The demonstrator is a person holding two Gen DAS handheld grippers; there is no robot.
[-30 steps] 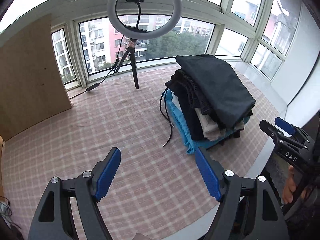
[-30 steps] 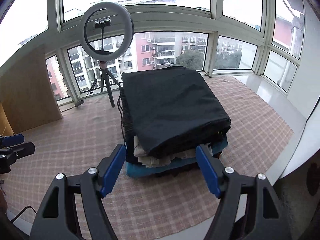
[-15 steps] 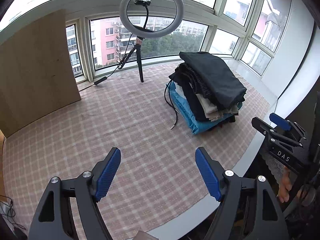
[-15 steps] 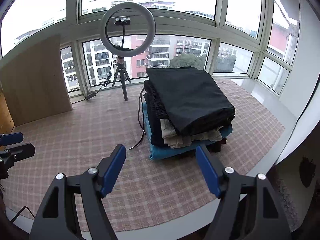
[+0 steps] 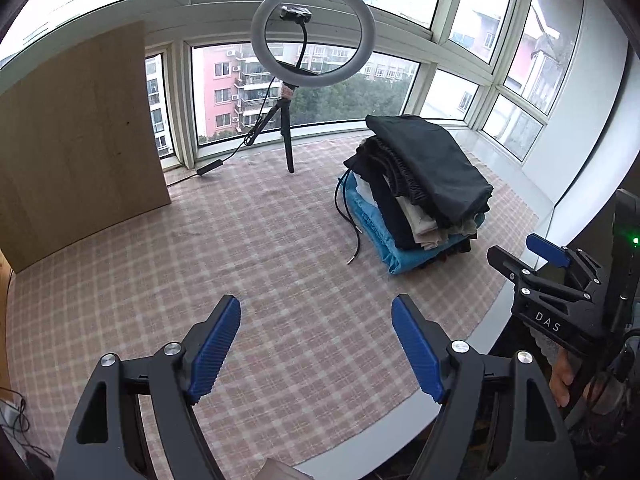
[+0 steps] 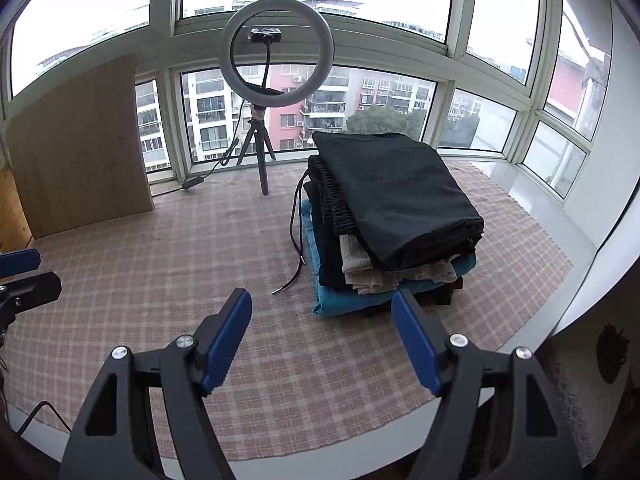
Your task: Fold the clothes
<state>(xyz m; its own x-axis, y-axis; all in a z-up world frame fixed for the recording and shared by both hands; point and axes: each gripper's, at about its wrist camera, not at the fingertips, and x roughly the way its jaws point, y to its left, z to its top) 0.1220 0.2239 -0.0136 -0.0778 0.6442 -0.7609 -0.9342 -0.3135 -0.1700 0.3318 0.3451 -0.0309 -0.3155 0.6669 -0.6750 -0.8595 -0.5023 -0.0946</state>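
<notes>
The pink-and-white checked tablecloth [image 5: 248, 240] covers a white table whose curved near rim [image 5: 486, 320] shows bare at the right. A wide free area of cloth lies in front of both grippers, between the near rim and the white ring light on a black tripod [image 6: 276, 52] at the windows. A light wooden board [image 5: 80, 140] stands at the far left.

The left gripper [image 5: 316, 344] has its blue pads wide apart, with nothing between them. The right gripper [image 6: 322, 340] is the same, open and empty.

The stack of folded clothes [image 6: 384, 224] sits on the right half of the cloth, well apart from the near rim. A black garment lies on top, beige ones under it, and a blue one near the bottom. 2 black drawstrings [image 6: 296, 240] hang from its left side onto the cloth.
</notes>
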